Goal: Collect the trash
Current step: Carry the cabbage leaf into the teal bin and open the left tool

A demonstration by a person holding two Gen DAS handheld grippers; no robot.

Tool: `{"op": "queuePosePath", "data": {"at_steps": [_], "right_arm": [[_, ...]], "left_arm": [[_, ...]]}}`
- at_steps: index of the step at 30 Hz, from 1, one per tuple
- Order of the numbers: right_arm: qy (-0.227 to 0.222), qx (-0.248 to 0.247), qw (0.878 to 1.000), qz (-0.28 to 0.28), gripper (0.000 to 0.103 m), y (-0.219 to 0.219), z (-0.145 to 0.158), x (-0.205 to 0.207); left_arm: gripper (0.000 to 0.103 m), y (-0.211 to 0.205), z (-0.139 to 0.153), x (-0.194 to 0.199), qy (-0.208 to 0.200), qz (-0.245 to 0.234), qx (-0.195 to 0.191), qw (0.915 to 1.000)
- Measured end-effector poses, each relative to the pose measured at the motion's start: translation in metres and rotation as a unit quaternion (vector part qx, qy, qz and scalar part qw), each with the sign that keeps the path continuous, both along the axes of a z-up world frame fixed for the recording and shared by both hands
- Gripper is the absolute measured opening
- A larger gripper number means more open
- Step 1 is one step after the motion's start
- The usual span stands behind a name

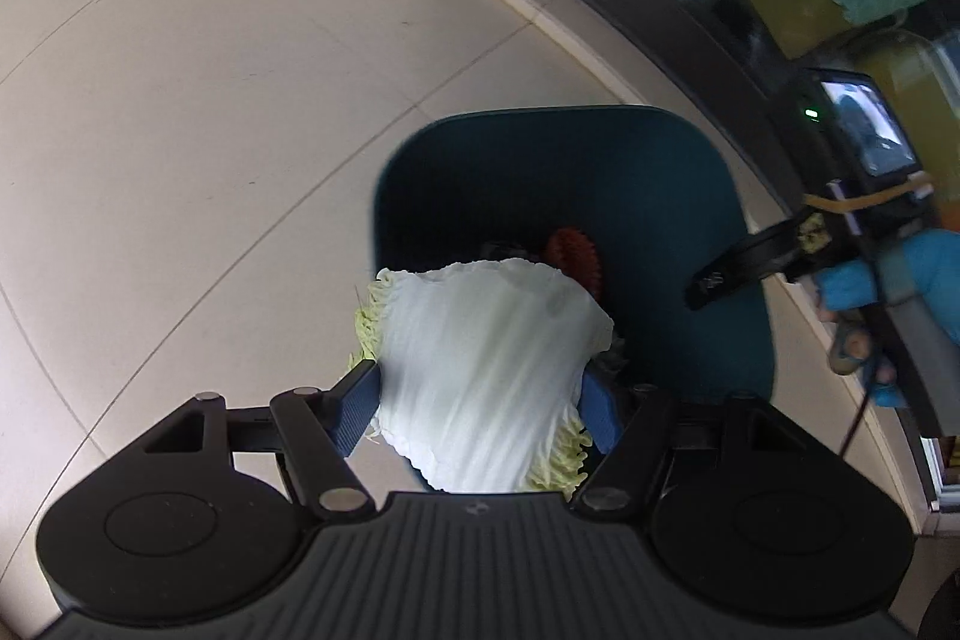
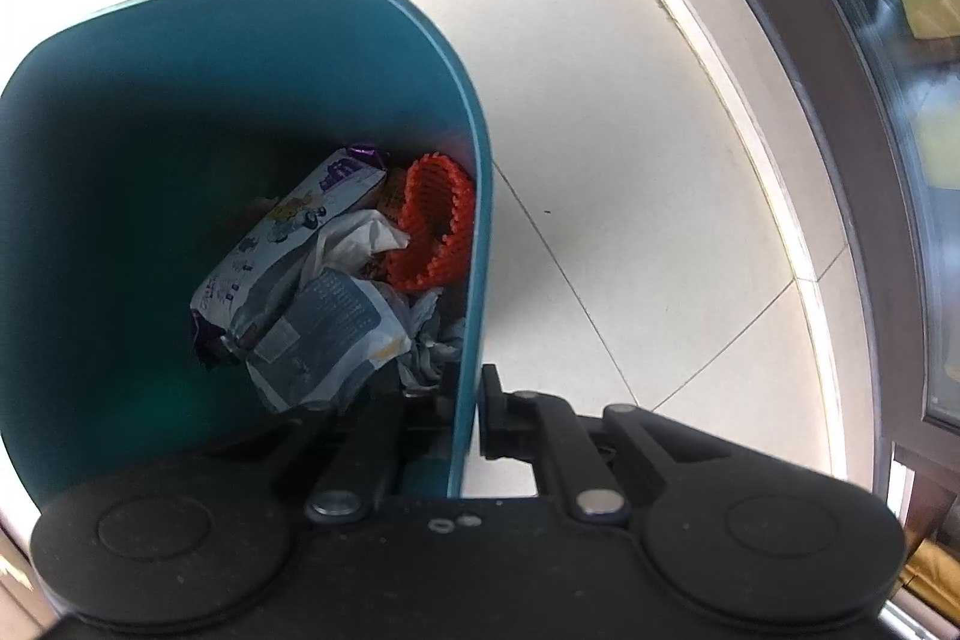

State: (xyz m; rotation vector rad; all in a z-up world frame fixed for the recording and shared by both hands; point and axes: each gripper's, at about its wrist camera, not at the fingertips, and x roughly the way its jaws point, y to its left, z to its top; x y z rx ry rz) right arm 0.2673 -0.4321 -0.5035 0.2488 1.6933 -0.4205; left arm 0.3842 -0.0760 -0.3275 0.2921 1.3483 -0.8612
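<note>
Setting: a tiled floor (image 1: pixel 180 112) beside a dark-framed glass door; no worktop is showing in either view.

Bin: a teal trash bin (image 2: pixel 372 4) is standing on the floor, open at the top, with both cameras looking down into it.

Left gripper: the left gripper (image 1: pixel 480 409) is hovering over the near edge of the bin, its blue fingers (image 1: pixel 354 412) pressing from both sides on a cabbage leaf (image 1: pixel 486 370).

Cabbage leaf: it is pale white with a frilly yellow-green edge, and it is hanging above the bin mouth, not yet inside.

Right gripper: the right gripper (image 2: pixel 465 400) is gripping the bin's right wall, one finger inside and one outside, closed tight on the thin rim.

Already in the bin: a printed snack wrapper (image 2: pixel 288 244), a crumpled paper packet (image 2: pixel 336 328), and an orange foam net sleeve (image 2: pixel 429 232) are lying at the bottom, so several pieces appear collected.

Step in hand: the leaf seems to be on the point of being dropped, while the right side is steadying the bin.

Left to do: the fingers need to part so the leaf falls in. Whether more trash is waiting elsewhere cannot be told, since the visible floor is showing none.

Risk: the leaf is wide and limp, so it may be catching on the near rim rather than falling cleanly.
</note>
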Motion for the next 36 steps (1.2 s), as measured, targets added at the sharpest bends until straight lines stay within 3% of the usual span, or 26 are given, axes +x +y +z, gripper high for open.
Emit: {"op": "queuePosePath", "data": {"at_steps": [8,15,22,24,28,36], "right_arm": [[0.002,0.024,1.000,-0.015,0.005,-0.010,-0.005,-0.006],[-0.002,0.035,0.999,-0.028,0.005,-0.027,-0.006,-0.004],[-0.011,0.037,0.999,-0.001,0.005,-0.038,-0.008,-0.003],[-0.012,0.038,0.999,-0.002,0.005,-0.043,-0.013,-0.006],[-0.009,0.040,0.999,-0.009,0.005,-0.059,-0.021,-0.009],[-0.019,0.049,0.999,-0.014,0.006,-0.076,-0.030,-0.018]], "left_arm": [[0.069,-0.073,-0.033,-0.030,0.029,-0.047,0.004,0.9985],[0.068,-0.083,-0.080,-0.014,0.031,-0.052,0.036,0.9975],[0.070,-0.102,-0.122,-0.018,0.017,-0.056,0.069,0.9959],[0.071,-0.103,-0.110,-0.020,0.013,-0.061,0.074,0.9953],[0.071,-0.111,-0.114,-0.027,0.012,-0.067,0.078,0.9946],[0.078,-0.106,-0.094,-0.037,0.012,-0.056,0.047,0.9973]]}}
